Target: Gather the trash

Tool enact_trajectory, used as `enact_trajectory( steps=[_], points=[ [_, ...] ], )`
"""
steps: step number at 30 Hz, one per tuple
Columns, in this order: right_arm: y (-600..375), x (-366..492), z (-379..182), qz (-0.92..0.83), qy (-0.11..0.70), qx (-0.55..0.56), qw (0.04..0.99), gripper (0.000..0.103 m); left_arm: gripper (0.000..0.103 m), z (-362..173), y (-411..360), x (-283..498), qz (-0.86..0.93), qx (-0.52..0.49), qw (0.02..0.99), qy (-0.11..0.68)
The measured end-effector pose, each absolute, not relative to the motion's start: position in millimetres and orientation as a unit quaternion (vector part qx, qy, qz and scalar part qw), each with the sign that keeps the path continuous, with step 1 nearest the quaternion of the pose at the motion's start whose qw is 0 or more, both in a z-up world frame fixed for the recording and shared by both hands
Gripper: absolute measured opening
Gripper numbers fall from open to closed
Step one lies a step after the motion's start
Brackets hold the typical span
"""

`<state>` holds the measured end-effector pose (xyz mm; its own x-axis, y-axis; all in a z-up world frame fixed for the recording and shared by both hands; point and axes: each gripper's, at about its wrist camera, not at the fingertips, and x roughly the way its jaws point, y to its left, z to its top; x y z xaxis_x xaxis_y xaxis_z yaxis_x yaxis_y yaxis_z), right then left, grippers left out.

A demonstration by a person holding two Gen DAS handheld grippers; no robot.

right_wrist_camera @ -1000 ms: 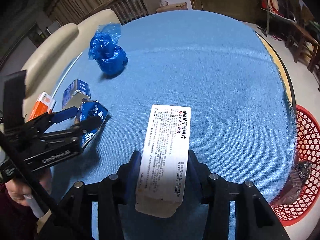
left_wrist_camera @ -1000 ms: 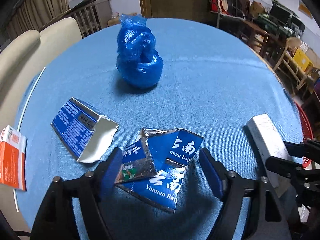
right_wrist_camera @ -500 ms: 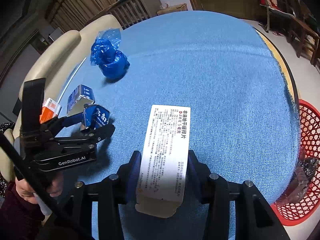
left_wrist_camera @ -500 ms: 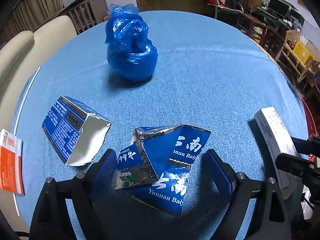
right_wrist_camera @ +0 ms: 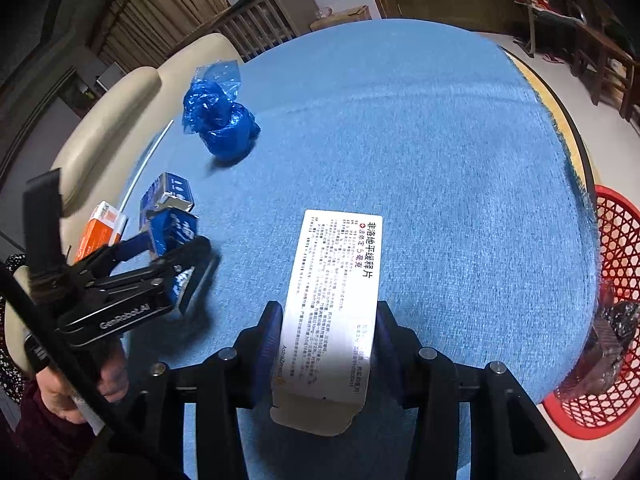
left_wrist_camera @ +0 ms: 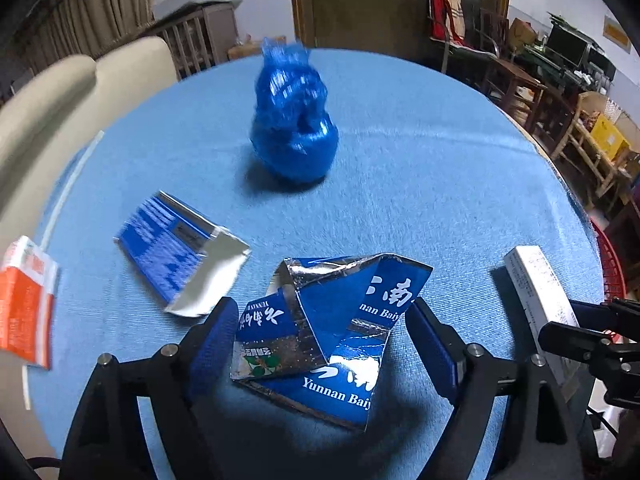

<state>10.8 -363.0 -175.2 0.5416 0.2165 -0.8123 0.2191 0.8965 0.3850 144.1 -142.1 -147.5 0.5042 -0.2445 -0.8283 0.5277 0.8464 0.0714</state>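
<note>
In the left wrist view, the left gripper (left_wrist_camera: 320,344) is straddling a flattened blue Yunnan Baiyao carton (left_wrist_camera: 332,332) lying on the blue tabletop (left_wrist_camera: 440,160); its jaws are closing, the left pad touching the carton's edge and the right pad just beside it. A torn blue box (left_wrist_camera: 180,256) is lying to the left, a knotted blue plastic bag (left_wrist_camera: 294,128) farther off.

In the right wrist view, the right gripper (right_wrist_camera: 326,340) is clamping a white medicine box (right_wrist_camera: 336,300), its long axis pointing away from the camera. A red basket (right_wrist_camera: 612,264) is sitting at the right, beyond the tabletop's edge.
</note>
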Motion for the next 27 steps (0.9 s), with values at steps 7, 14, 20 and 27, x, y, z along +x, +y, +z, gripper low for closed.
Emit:
enact_trajectory(
  steps=[7,14,20,27],
  points=[
    [-351.8,1.7,-157.8,0.001,0.459,0.214,0.863,0.049,0.086,-116.5,-134.8,111.3,-0.191,0.166,0.871,0.42],
    [-340.9,-10.4,-138.4,0.003,0.436,0.197,0.878,0.049,0.086,-86.2,-123.0,95.4,-0.156,0.168,0.888,0.4],
    [-333.3,-19.8,-126.4,0.004,0.421,0.188,0.887,0.049,0.086,-78.0,-117.8,85.5,-0.144,0.172,0.899,0.376],
    [-329.7,-31.9,-113.5,0.002,0.405,0.184,0.896,0.049,0.086,-62.3,-112.1,71.7,-0.14,0.17,0.909,0.354]
  ],
)
